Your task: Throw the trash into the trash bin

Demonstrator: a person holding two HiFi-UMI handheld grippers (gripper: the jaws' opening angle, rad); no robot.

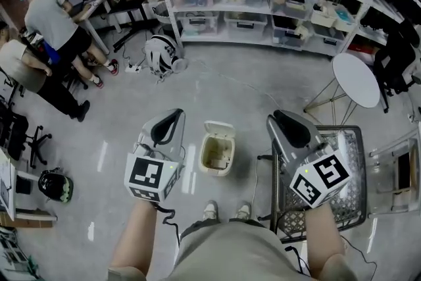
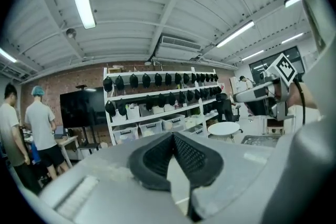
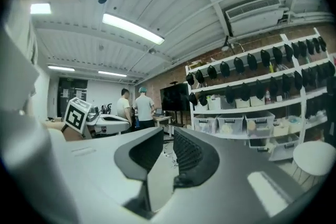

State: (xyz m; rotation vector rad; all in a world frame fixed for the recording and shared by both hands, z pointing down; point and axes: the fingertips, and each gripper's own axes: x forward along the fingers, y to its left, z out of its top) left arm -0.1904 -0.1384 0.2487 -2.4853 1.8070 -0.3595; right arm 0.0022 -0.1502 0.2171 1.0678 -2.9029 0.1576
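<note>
A small cream trash bin point(image 1: 229, 154) stands on the grey floor with its lid tipped back, just ahead of the person's shoes. Both grippers are held up level, one on each side of it and well above it. In the head view my left gripper point(image 1: 175, 115) is left of the bin; in its own view point(image 2: 172, 137) its black pads meet at the tips with nothing between them. My right gripper point(image 1: 280, 118) is right of the bin; its own view point(image 3: 167, 139) shows a narrow gap between the pads, empty. I see no trash in either gripper.
A wire-mesh cart point(image 1: 348, 171) stands under my right arm. Beyond it is a round white table point(image 1: 356, 79). Shelves with plastic boxes point(image 1: 263, 0) line the far wall. Two people point(image 1: 56, 43) work at desks at the far left; a helmet point(image 1: 54, 185) lies on the floor.
</note>
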